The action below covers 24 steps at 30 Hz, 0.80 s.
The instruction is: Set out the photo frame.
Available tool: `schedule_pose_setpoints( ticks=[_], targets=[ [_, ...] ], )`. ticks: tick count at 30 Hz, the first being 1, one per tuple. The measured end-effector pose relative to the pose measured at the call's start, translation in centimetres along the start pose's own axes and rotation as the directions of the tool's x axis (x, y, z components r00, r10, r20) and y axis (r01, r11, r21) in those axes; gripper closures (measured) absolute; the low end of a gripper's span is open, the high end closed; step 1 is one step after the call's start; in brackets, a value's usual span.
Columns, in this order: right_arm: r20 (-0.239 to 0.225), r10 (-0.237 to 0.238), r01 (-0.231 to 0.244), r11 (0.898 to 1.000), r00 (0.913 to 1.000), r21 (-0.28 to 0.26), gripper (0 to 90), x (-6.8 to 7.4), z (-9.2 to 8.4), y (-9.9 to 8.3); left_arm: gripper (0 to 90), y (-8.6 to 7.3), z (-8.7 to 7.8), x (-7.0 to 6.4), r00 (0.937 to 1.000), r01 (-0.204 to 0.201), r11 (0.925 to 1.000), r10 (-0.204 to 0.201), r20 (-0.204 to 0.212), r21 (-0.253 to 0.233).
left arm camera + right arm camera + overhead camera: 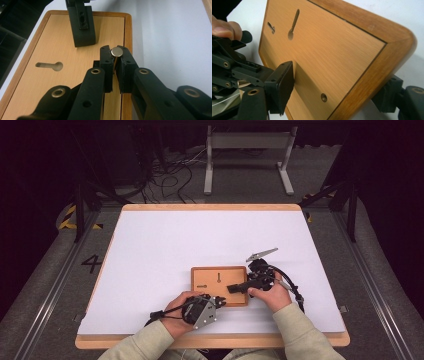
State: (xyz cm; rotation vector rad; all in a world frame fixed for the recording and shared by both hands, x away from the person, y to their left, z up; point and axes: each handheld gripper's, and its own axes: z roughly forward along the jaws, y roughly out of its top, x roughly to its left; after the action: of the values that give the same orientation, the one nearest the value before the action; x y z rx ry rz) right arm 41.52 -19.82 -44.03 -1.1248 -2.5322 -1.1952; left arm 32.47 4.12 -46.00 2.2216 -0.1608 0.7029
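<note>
At the lower middle of the high view, the left gripper holds a metal pin tight; the right gripper straddles the wooden board edge, jaws wide.

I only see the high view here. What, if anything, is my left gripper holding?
Observer: The left gripper is shut on a small metal pin with a flat round head.
Operator: How does the right one sit?
Observer: The right gripper straddles an edge of the wooden board, with one pad on its top face and the other jaw beyond the rim.
Operator: Anything near that corner?
Observer: A small round hole in the top face.
</note>
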Motion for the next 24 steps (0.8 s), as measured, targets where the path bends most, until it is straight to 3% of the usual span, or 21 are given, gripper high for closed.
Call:
schedule_pose_setpoints(
  ticks=[2,4,6,8,11,13,16,17,19,20,24],
  targets=[
    [-0.007,0.003,-0.003,1.0,1.0,0.002,29.4,-0.1,0.0,0.0,83.8,0.0,-0.1,0.1,0.9999,0.009,1.0,-0.009,0.006,0.002],
    [-0.021,0.016,-0.016,1.0,0.9997,0.008,31.3,-0.2,-0.2,-0.1,83.4,-0.1,-0.2,0.4,0.9983,0.047,0.9989,-0.047,0.033,0.002],
    [-0.037,0.028,-0.027,1.0,0.9989,0.009,32.2,-0.4,-0.2,-0.2,81.1,-0.1,-0.4,0.8,0.9928,0.097,0.9953,-0.097,0.071,0.001],
    [-0.037,0.025,-0.025,1.0,0.999,0.005,32.3,-0.4,-0.2,-0.2,78.3,-0.2,-0.6,0.9,0.9903,0.111,0.9939,-0.11,0.085,0.0],
    [-0.033,0.007,-0.007,1.0,0.9994,0.004,33.4,-0.2,-0.4,-0.2,69.1,-0.2,-0.9,1.0,0.9807,0.149,0.9887,-0.149,0.126,0.011],
    [-0.032,-0.007,0.007,1.0,0.9995,-0.001,34.5,-0.1,-0.5,-0.2,64.4,-0.3,-1.6,1.2,0.9697,0.179,0.9835,-0.181,0.164,0.027],
    [-0.026,-0.033,0.032,0.999,0.9991,-0.006,35.6,0.1,-0.7,-0.1,55.2,-0.7,-3.1,1.7,0.9549,0.229,0.9727,-0.232,0.185,0.035],
    [-0.024,-0.037,0.037,0.999,0.999,-0.007,36.0,0.2,-0.8,-0.1,53.5,-1.0,-3.8,2.1,0.947,0.262,0.9648,-0.262,0.186,0.024],
    [-0.019,-0.052,0.052,0.999,0.9985,-0.008,36.2,0.4,-0.9,-0.1,51.2,-1.6,-4.8,2.6,0.9422,0.293,0.9562,-0.291,0.167,0.014],
    [-0.014,-0.056,0.055,0.998,0.9984,-0.008,36.3,0.4,-0.9,-0.1,50.2,-1.9,-5.4,2.9,0.9317,0.324,0.9457,-0.324,0.165,0.024],
    [-0.008,-0.077,0.077,0.997,0.997,-0.006,37.8,0.7,-1.1,0.0,47.2,-2.8,-6.5,3.8,0.9193,0.371,0.9288,-0.367,0.142,0.002]
  ],
)
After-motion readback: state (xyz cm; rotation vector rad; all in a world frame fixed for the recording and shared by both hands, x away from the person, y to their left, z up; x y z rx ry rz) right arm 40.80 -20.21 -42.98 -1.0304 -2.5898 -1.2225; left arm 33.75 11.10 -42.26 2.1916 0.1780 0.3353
